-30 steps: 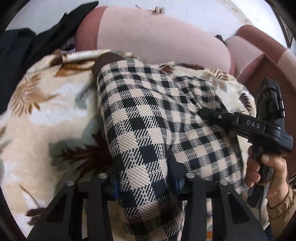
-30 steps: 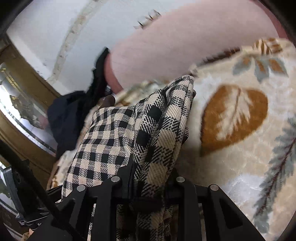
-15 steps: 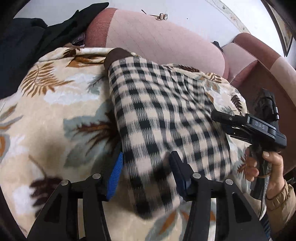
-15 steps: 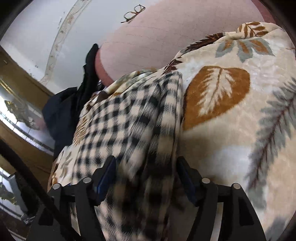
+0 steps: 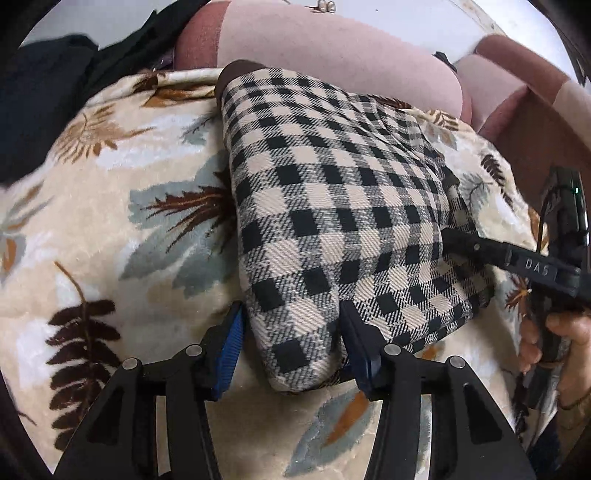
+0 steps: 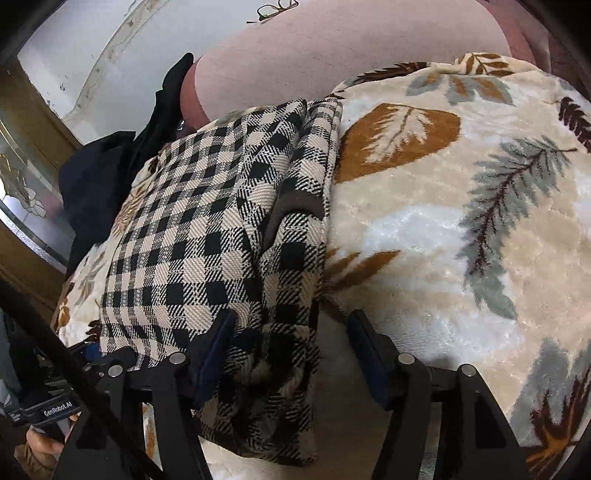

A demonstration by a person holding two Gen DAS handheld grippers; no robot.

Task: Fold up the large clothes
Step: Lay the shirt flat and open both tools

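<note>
A black-and-cream checked garment [image 5: 332, 206] lies folded in a thick rectangle on a leaf-print blanket [image 5: 110, 229]. Its near corner sits between the pads of my left gripper [image 5: 291, 332]. The jaws are closing a little and the left blue pad stands off the cloth. My right gripper [image 6: 291, 339] straddles the layered edge of the checked garment [image 6: 207, 229]. Its jaws are closing; the left pad touches the cloth and the right pad is clear of it. In the left wrist view the right gripper [image 5: 454, 240] reaches in from the right, held by a hand [image 5: 554, 339].
The blanket covers a pink sofa seat; the sofa's backrest [image 5: 332, 48] rises behind. Dark clothes [image 5: 44, 99] are piled at the left end, and an armrest [image 5: 524, 96] is on the right. Spectacles [image 6: 277, 9] lie on top of the backrest.
Both grippers held the checked garment a second ago and have let go. The garment has dropped flat onto the blanket. Both grippers have drawn back toward its near edge.
</note>
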